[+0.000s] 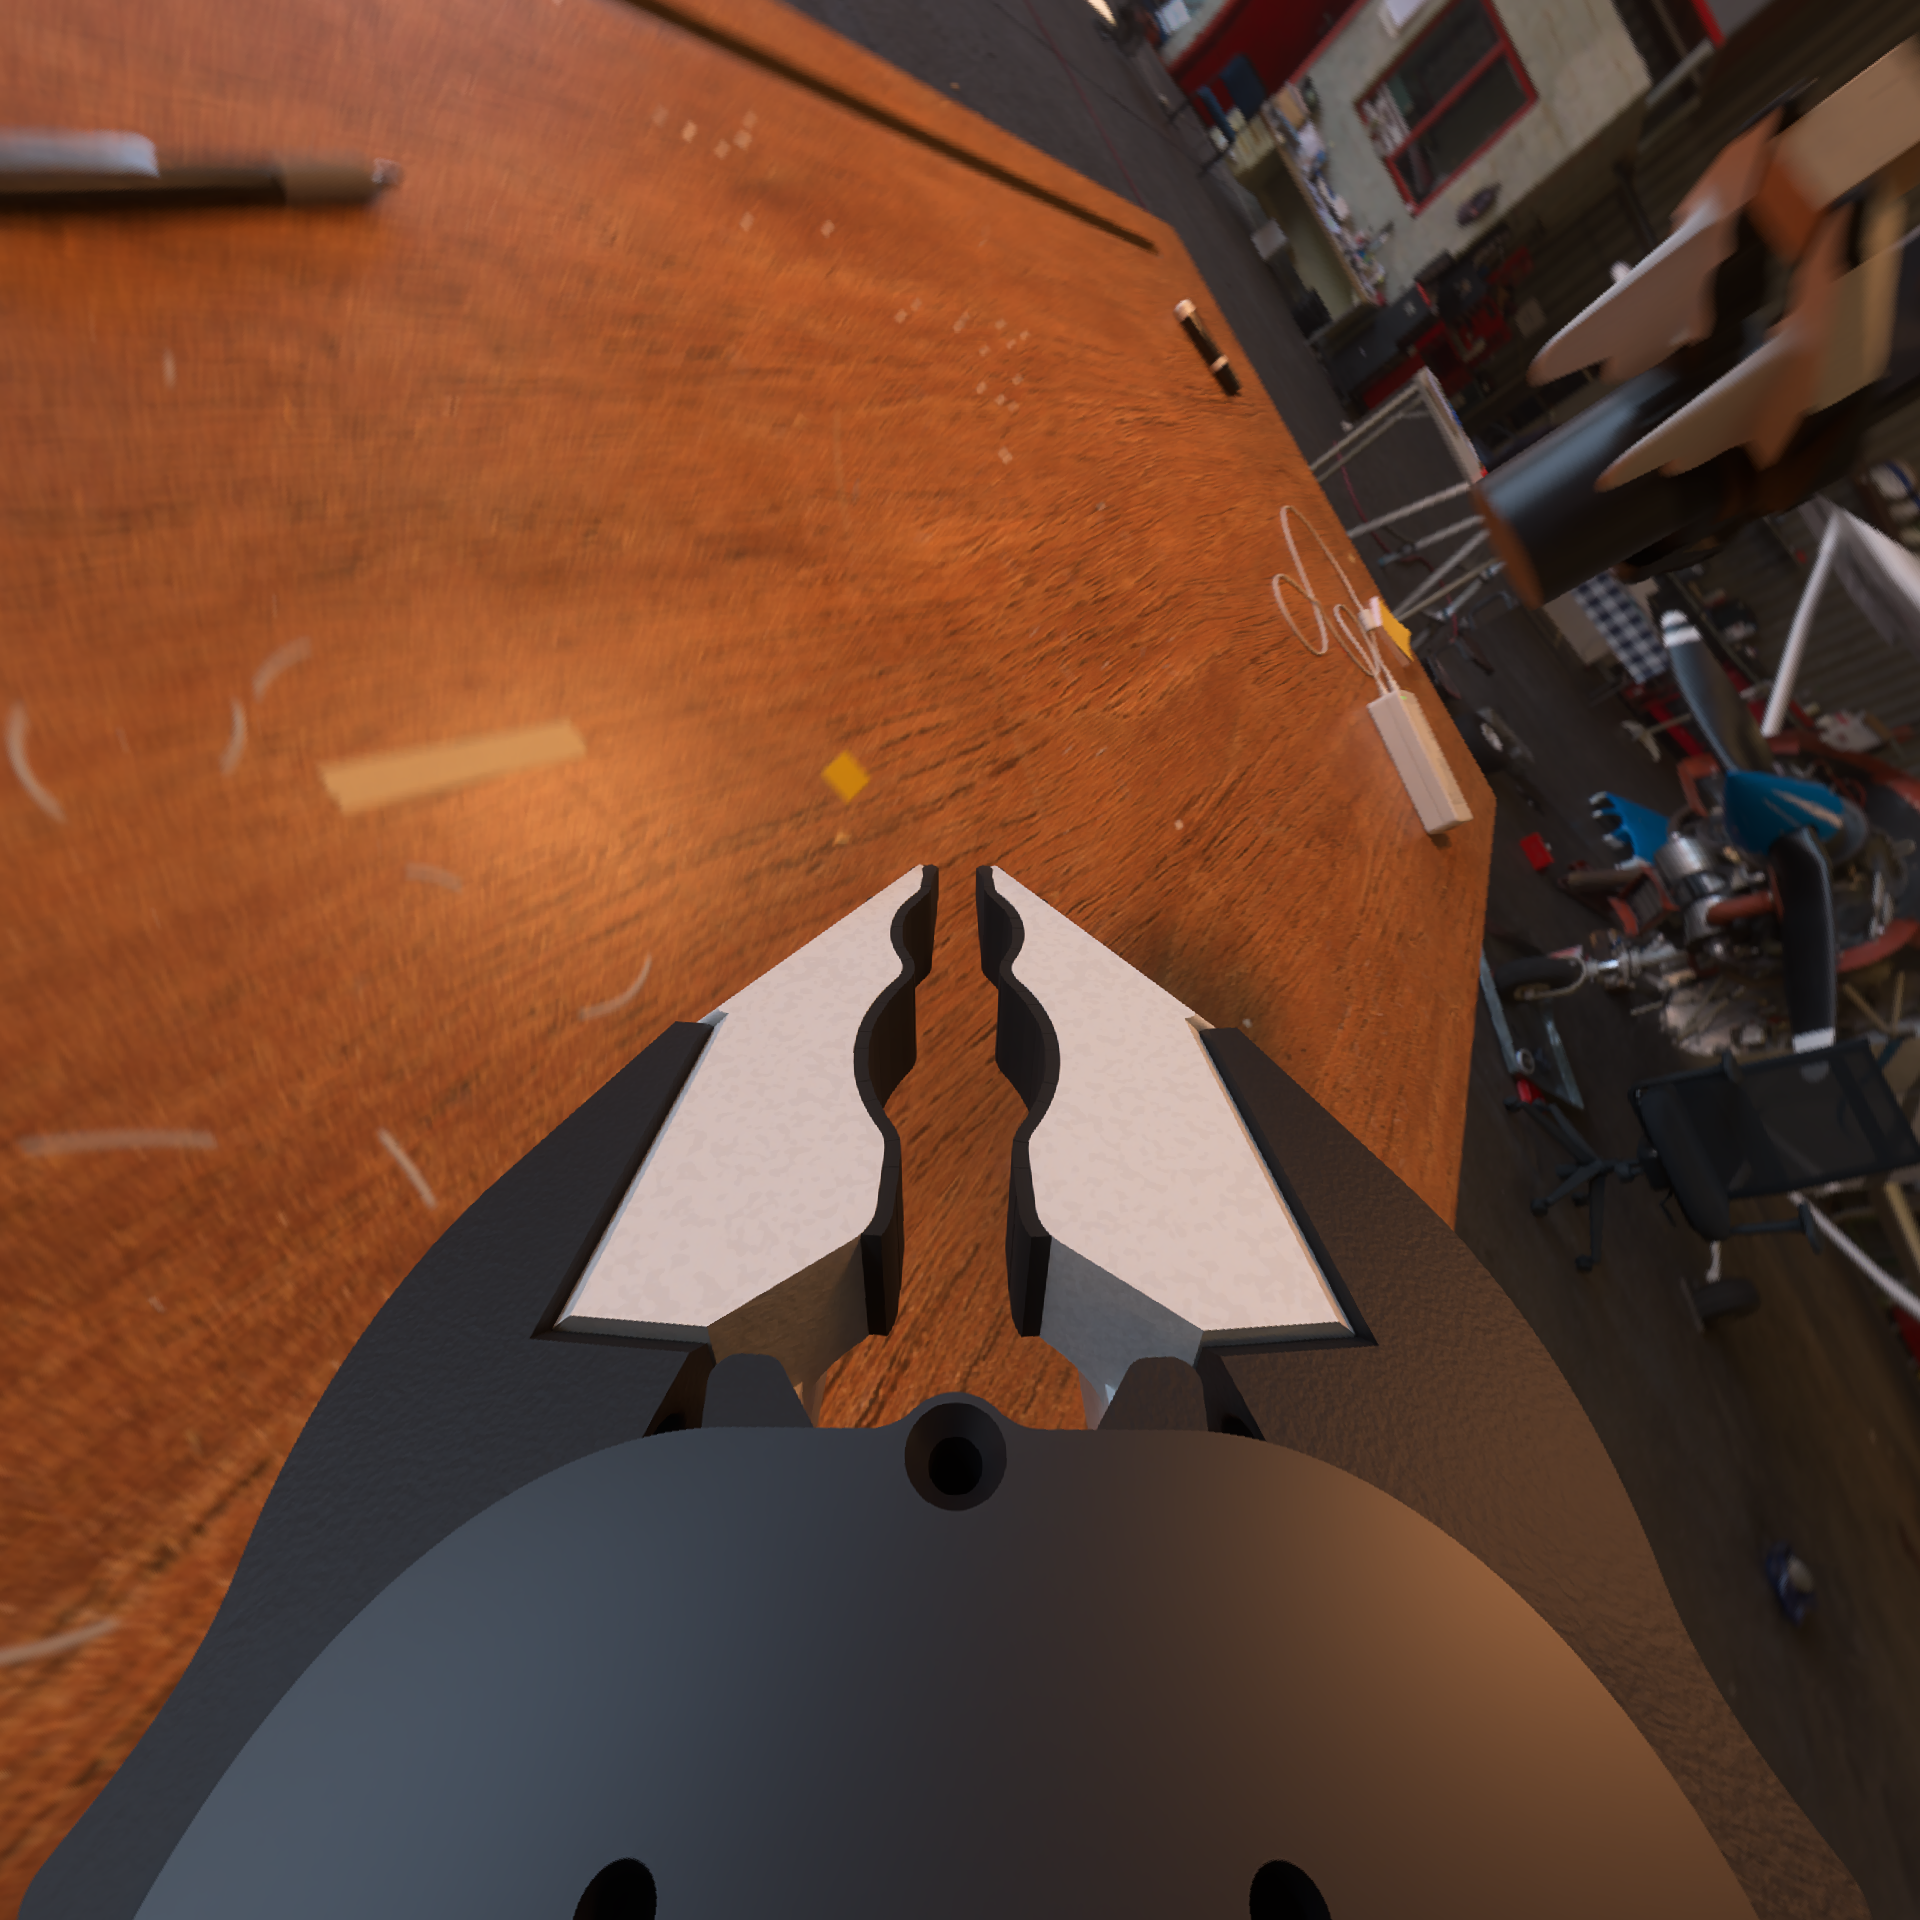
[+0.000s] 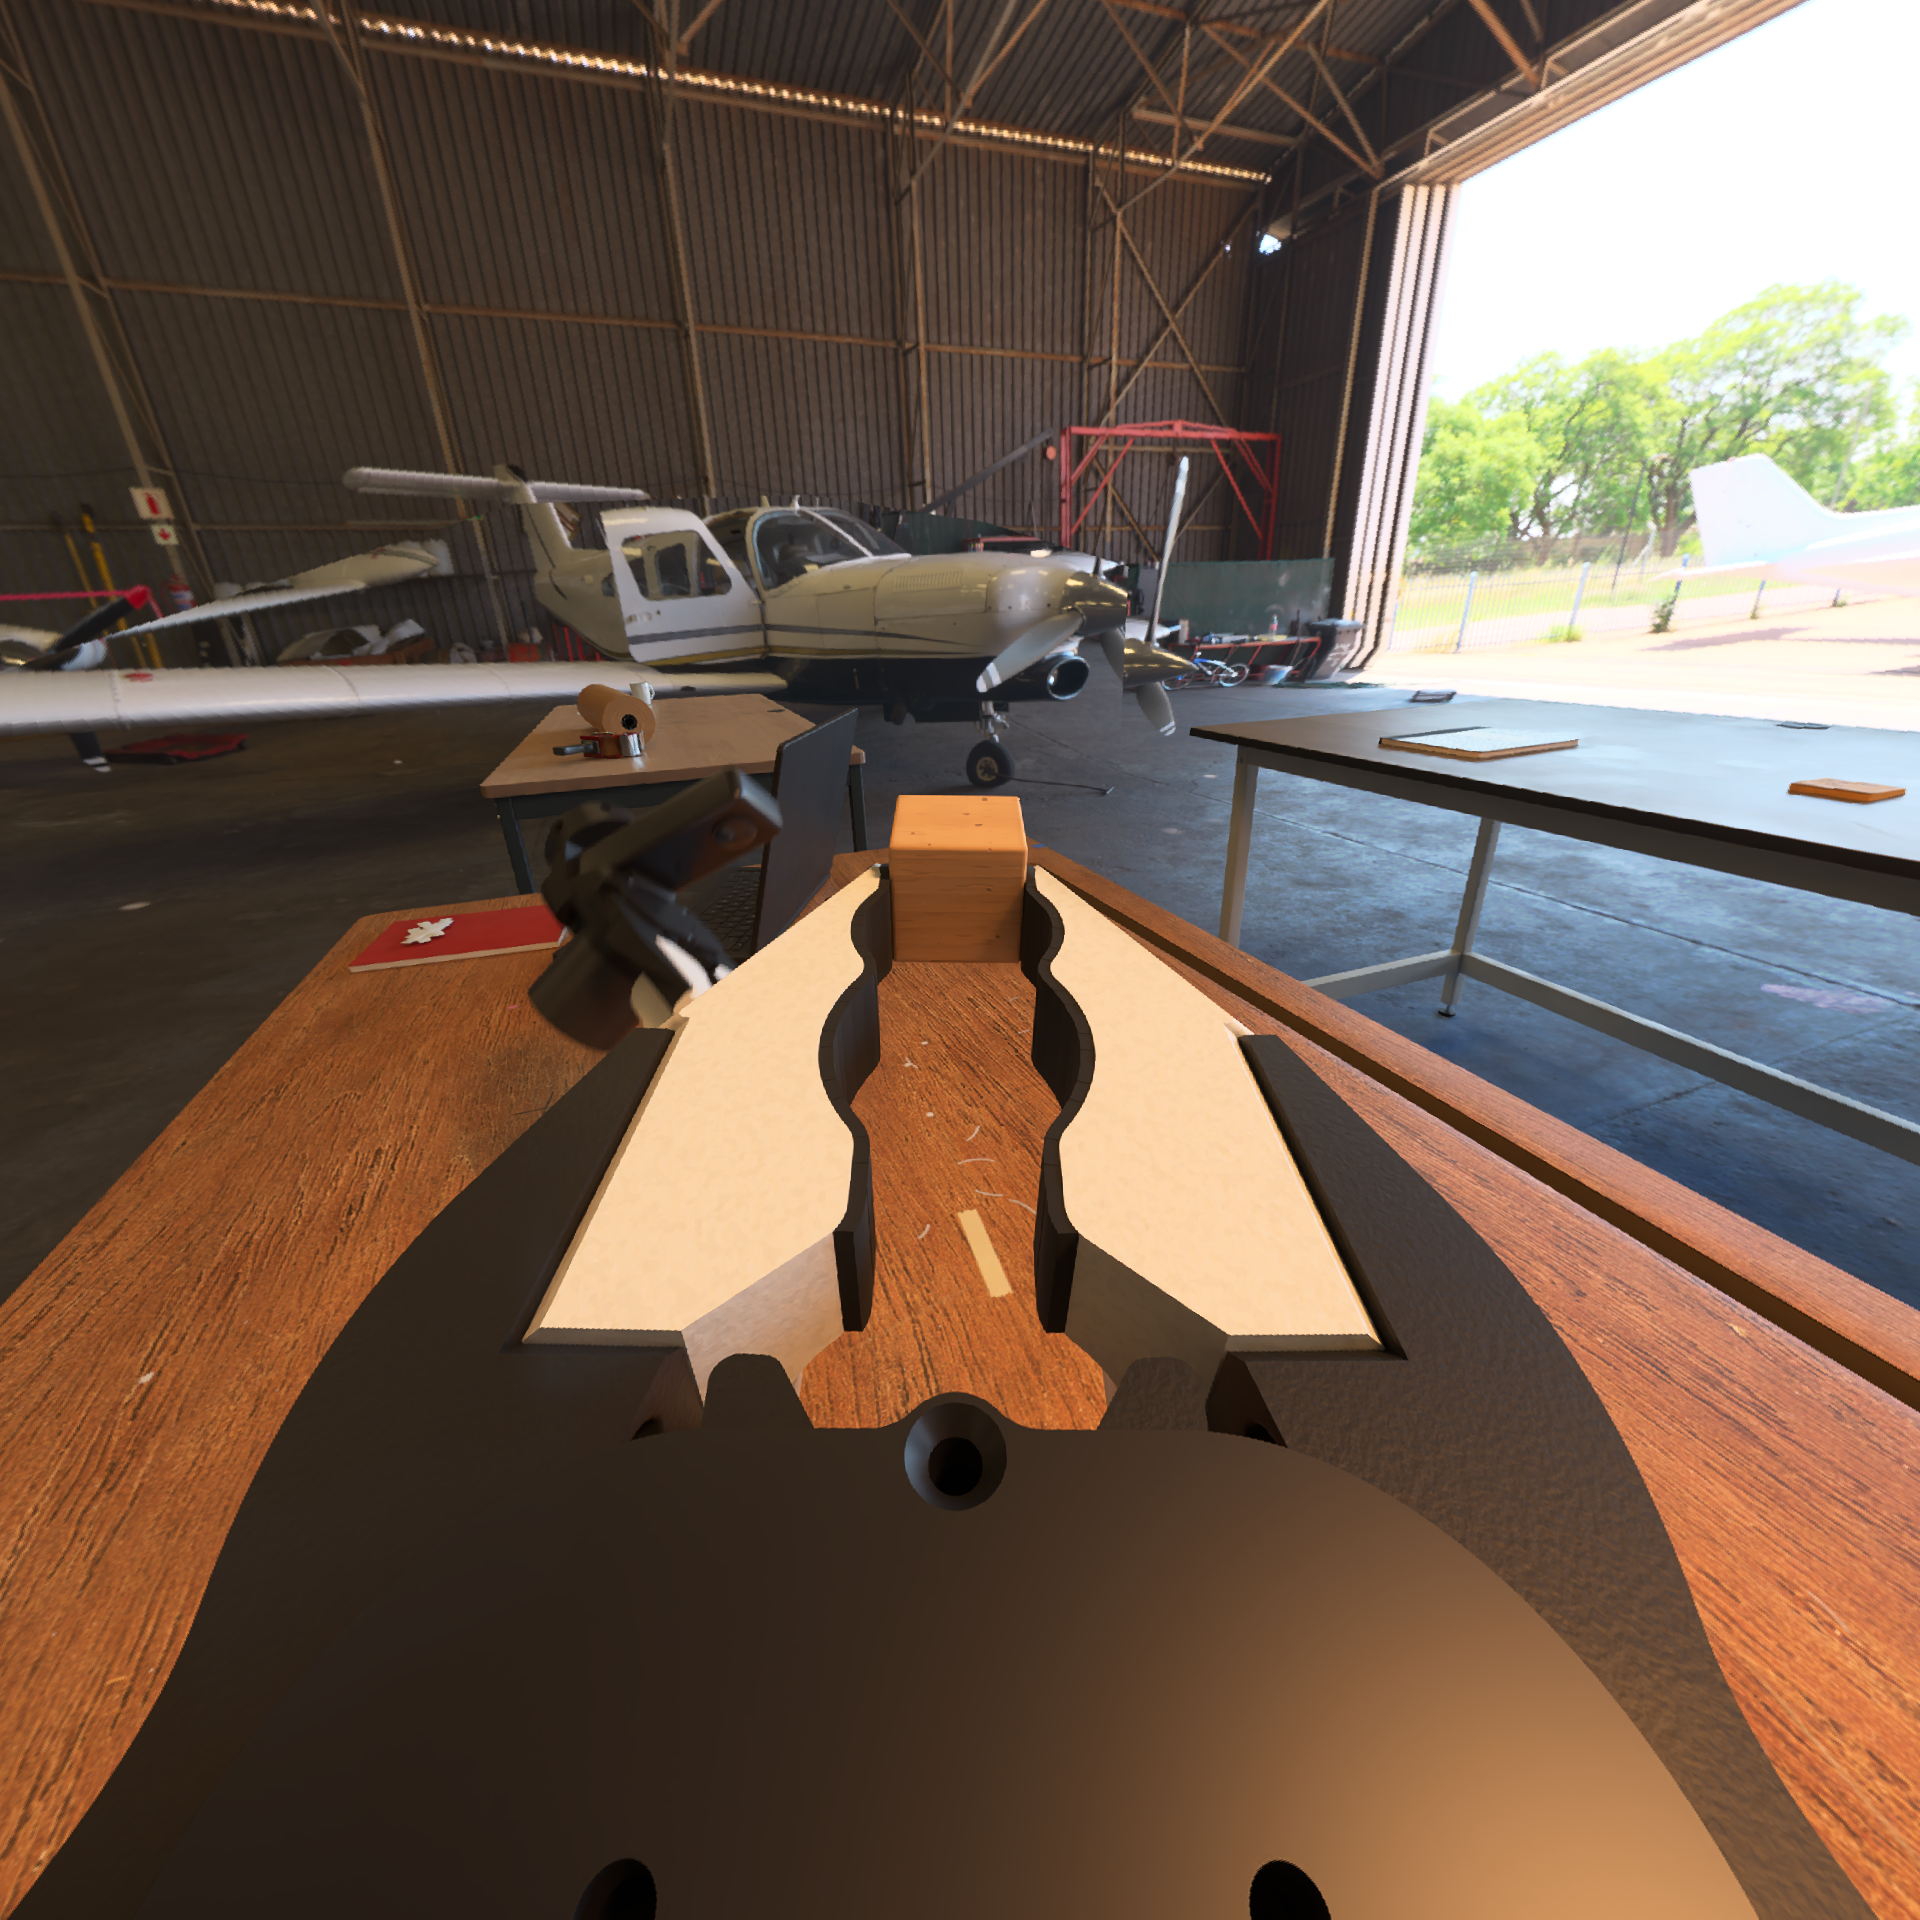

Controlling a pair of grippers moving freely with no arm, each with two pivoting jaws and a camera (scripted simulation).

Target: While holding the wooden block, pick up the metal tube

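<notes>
Right gripper [image 2: 956, 894] clamps the wooden block [image 2: 958, 878] clear of the table [image 2: 312, 1143], freeing the left gripper [image 1: 956, 883], nearly closed and empty, for the metal tube [image 1: 197, 177], apparently lying far-left, blurred.

Left wrist view: close above table [image 1: 623, 520], tilted downward. Right wrist view: low, level along table [image 2: 312, 1195] toward hangar. Shared: tabletop.

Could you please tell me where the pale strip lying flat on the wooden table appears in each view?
Left wrist view: the pale strip lies left of centre, on the table.
Right wrist view: it is just below centre, between the right claw's fingers.
Shared landmark: the curled pale shavings near it.
</notes>
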